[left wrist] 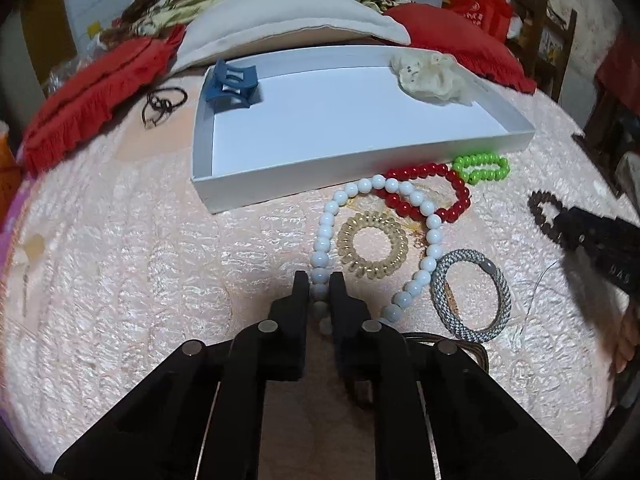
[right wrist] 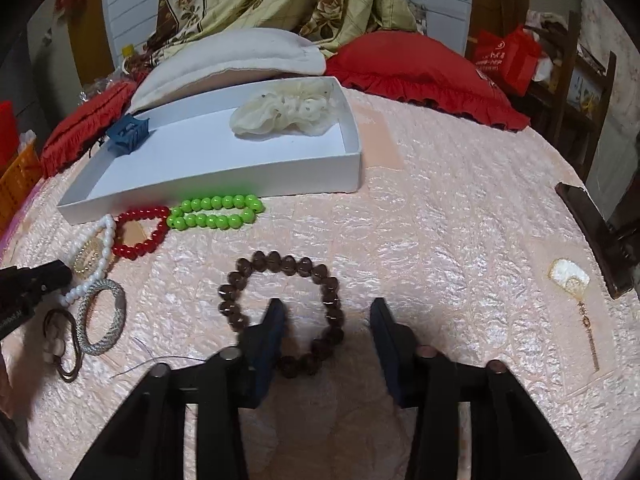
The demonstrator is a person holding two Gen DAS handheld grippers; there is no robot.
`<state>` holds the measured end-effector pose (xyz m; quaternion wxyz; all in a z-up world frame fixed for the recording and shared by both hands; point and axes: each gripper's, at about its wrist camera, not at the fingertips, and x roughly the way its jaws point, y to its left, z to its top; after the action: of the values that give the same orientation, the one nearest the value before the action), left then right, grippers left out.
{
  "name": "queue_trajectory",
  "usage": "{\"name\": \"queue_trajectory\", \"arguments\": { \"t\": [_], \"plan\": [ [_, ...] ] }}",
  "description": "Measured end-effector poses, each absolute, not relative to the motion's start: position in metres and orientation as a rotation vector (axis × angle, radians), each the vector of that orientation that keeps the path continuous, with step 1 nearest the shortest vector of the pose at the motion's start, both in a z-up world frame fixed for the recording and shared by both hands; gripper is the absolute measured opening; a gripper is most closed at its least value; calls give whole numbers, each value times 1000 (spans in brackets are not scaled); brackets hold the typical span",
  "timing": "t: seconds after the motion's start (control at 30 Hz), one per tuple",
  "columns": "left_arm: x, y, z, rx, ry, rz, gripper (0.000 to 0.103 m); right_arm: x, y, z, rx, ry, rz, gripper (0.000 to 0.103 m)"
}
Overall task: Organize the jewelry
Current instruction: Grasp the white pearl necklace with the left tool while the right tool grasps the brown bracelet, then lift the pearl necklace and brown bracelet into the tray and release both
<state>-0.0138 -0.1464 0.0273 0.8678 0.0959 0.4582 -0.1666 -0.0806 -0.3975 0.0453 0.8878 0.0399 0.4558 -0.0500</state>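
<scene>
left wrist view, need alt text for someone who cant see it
The left tongs pinch a white bead necklace lying on a pink quilt. Behind it, a white tray holds a blue hair claw and cream scrunchie.

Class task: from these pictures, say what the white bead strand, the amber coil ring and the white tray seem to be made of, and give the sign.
White bead strand: glossy beads with highlights, probably plastic or glass. Amber coil ring: translucent spiral, likely plastic. White tray: matte, thin folded walls, apparently cardboard.
</scene>
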Motion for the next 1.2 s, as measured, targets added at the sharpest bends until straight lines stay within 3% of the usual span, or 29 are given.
{"name": "queue_trajectory", "arguments": {
  "t": [0.03, 0.1, 1.2],
  "plan": [
    [-15, -147, 28, 206, 955, -350, 8, -80, -396, 45, 83, 947, -100, 27],
    [-15, -146, 33, 174, 959, -376, 8, -80, -397, 46, 99, 949, -89, 8],
    [-69, -123, 175, 67, 741, -471, 8, -118, -374, 165, 130, 738, 48, 9]
  ]
}}
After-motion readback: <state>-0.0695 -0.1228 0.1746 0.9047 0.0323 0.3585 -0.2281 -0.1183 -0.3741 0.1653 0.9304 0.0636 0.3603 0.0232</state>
